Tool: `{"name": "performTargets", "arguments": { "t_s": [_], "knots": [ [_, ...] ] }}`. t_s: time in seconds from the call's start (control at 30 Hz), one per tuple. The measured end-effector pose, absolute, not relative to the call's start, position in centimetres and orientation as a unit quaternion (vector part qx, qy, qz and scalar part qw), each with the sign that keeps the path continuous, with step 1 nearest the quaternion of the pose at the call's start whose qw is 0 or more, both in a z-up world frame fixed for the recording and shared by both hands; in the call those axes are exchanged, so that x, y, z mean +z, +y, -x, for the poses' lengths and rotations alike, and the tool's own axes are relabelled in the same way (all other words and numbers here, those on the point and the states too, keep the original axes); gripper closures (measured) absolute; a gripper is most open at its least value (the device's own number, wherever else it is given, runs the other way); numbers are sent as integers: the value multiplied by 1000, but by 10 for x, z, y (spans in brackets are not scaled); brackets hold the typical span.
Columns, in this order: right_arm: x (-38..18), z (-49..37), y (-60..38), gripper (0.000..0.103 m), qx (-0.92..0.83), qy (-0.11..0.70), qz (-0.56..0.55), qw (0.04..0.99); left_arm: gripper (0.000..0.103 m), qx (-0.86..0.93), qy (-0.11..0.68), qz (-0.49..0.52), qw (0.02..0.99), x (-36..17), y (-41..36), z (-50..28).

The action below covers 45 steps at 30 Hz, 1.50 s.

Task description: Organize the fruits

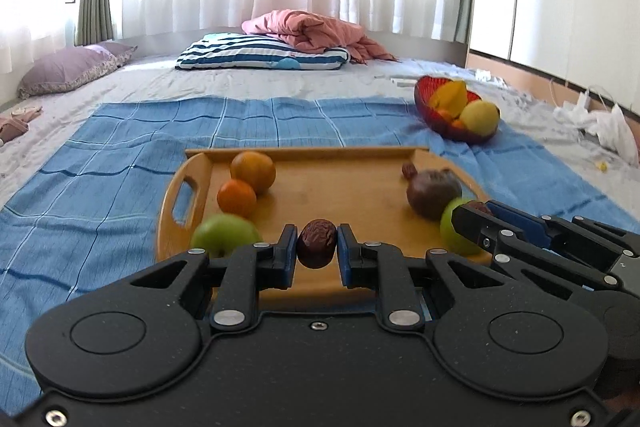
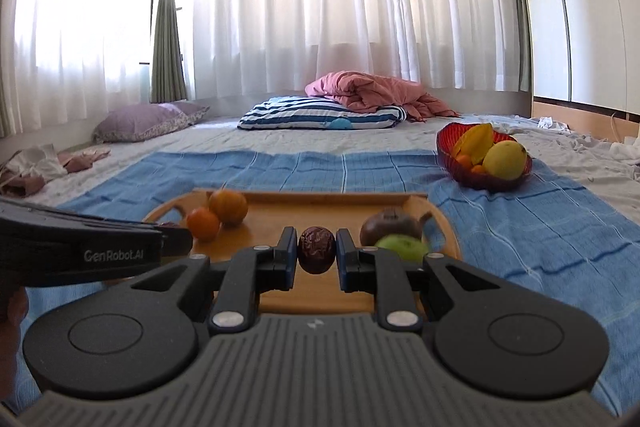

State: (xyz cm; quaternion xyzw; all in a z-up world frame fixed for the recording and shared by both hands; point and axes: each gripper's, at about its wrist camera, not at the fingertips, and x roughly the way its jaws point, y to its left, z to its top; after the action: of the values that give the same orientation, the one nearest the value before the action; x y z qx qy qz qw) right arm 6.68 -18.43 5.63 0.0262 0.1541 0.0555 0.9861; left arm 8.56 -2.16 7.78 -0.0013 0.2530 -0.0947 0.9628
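Note:
My left gripper [image 1: 317,243] is shut on a wrinkled red date [image 1: 317,243] above the near part of a wooden tray [image 1: 352,195]. My right gripper [image 2: 316,249] is shut on another red date [image 2: 316,249] over the same tray [image 2: 280,215]. The tray holds two oranges [image 1: 253,166] [image 1: 237,198], two green apples [image 1: 224,235] [image 1: 456,231], a dark brown fruit [image 1: 433,191] and a third date [image 1: 409,170]. The right gripper shows at the right of the left wrist view [image 1: 476,211]. A red bowl [image 1: 448,129] with yellow fruit sits far right.
The tray lies on a blue cloth [image 1: 100,167] spread over a grey bed sheet. A striped pillow [image 1: 260,51], a pink blanket [image 1: 316,31] and a purple pillow [image 1: 68,69] lie further back. White crumpled bags [image 1: 608,123] lie at the right edge. Curtains hang behind.

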Motion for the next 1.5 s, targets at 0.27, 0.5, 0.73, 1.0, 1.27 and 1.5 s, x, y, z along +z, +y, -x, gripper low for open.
{"name": "performTargets", "arguments": {
  "t_s": [0.27, 0.5, 0.73, 1.0, 1.27, 1.5],
  "knots": [
    [71, -107, -191, 79, 65, 178, -48, 981, 83, -104, 291, 41, 950, 87, -13, -133],
    [72, -142, -195, 79, 63, 209, -57, 974, 83, -90, 312, 39, 945, 85, -16, -168],
    [68, -185, -204, 79, 70, 263, -89, 958, 83, -79, 355, 56, 930, 72, -20, -206],
    [57, -229, -212, 79, 78, 344, -113, 929, 83, -69, 389, 49, 917, 55, -21, -235],
    [55, -261, -207, 79, 68, 392, -114, 910, 83, -63, 405, 39, 911, 51, -27, -259],
    [47, -273, -199, 79, 54, 411, -93, 905, 83, -58, 414, 39, 907, 43, -28, -273]
  ]
}}
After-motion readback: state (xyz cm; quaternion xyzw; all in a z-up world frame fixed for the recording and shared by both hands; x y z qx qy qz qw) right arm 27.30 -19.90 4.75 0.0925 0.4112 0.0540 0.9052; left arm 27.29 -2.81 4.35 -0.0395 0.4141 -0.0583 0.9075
